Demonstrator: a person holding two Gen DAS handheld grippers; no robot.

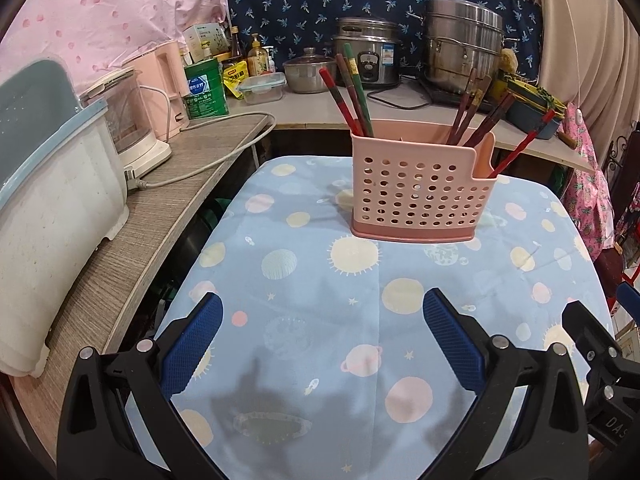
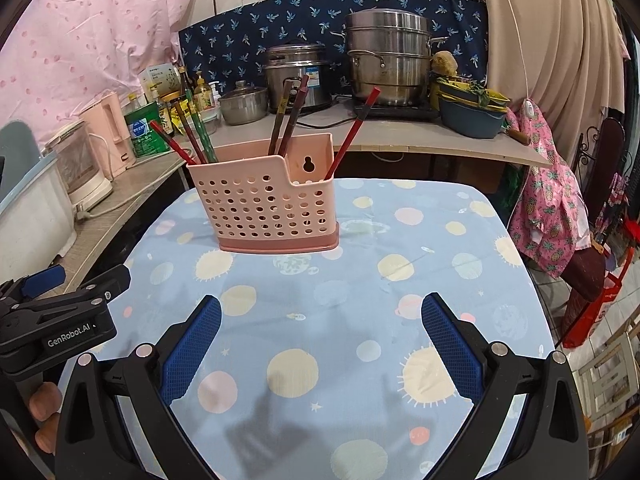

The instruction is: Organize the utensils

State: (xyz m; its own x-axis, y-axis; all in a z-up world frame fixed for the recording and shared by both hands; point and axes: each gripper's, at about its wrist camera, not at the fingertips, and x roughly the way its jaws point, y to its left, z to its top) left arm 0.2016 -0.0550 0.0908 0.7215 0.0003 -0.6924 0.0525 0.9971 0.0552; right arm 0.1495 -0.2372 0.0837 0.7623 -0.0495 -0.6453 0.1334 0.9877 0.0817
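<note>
While chopsticks (image 2: 288, 116) stand in the pink holder (image 2: 262, 208), both tools (image 1: 322, 340) (image 2: 320, 340) wide, empty

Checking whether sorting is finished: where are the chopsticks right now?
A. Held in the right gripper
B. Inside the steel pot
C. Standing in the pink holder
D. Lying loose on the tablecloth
C: the chopsticks stand in the pink holder, and both the left gripper and right gripper are open and empty.

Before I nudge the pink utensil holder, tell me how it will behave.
The pink utensil holder is probably light: thin perforated plastic. It may tip, being tall and narrow with chopsticks leaning well above its rim. It could also drag the tablecloth rather than slide.
</note>
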